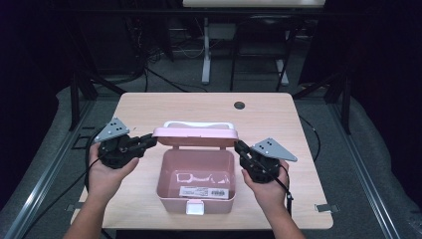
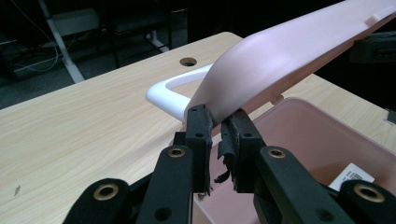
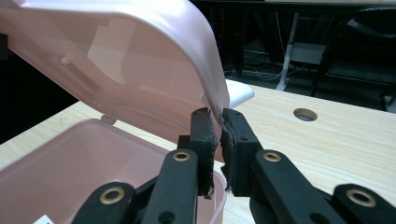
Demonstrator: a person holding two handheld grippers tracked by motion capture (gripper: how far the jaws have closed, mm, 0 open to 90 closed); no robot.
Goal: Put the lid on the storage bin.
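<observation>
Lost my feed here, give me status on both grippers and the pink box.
Left gripper and right gripper shut on lid ends. Pink box open, lid raised. Nothing in the way.

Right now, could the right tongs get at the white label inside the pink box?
Probably yes, once they let go: the right tongs grip the raised lid, and the label lies uncovered on the floor of the open box.
</observation>
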